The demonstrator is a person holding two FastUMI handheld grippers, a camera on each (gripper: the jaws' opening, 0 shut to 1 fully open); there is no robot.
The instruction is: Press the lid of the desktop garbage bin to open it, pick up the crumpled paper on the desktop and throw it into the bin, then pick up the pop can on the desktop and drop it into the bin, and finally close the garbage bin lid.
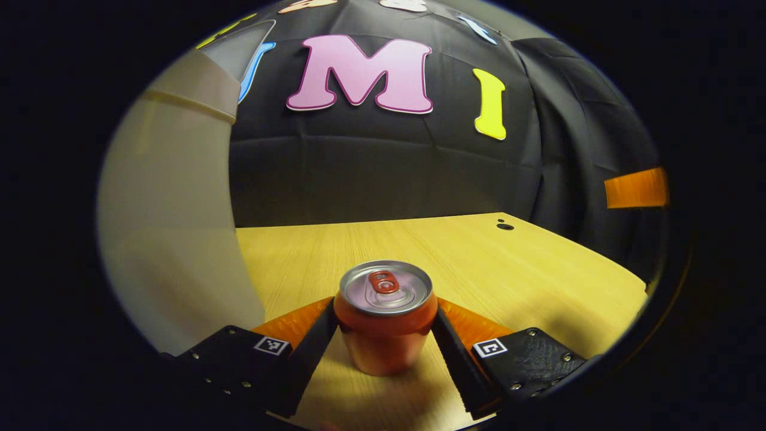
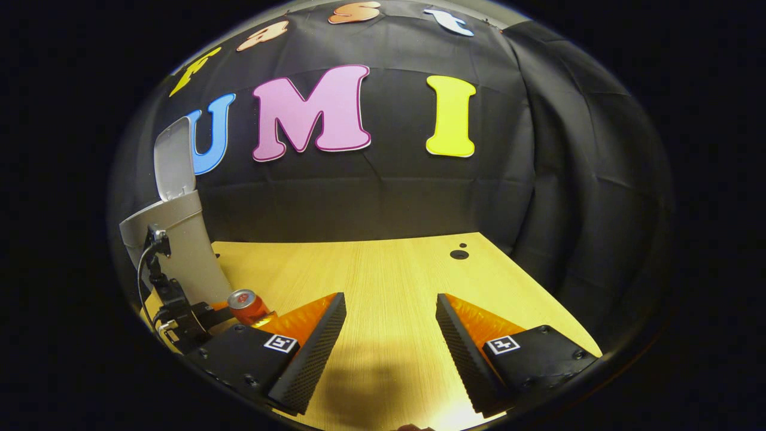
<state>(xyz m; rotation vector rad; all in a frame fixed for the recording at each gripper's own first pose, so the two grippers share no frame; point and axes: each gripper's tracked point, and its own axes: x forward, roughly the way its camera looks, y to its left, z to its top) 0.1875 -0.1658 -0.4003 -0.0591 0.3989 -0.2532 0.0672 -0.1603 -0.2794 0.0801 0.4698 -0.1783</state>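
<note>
An orange pop can with a silver top stands upright on the wooden desk. My left gripper is shut on it, one finger against each side. The beige garbage bin rises close on the left, its lid tipped up and open. In the right gripper view the bin stands at the far left with its lid raised, and the can sits at its foot with the left gripper around it. My right gripper hovers open over bare desk, nothing between its fingers.
The booth's black cloth wall closes off the back and right of the desk. A small round hole is cut in the desk near its far right corner. A cable runs along the left gripper's body beside the bin.
</note>
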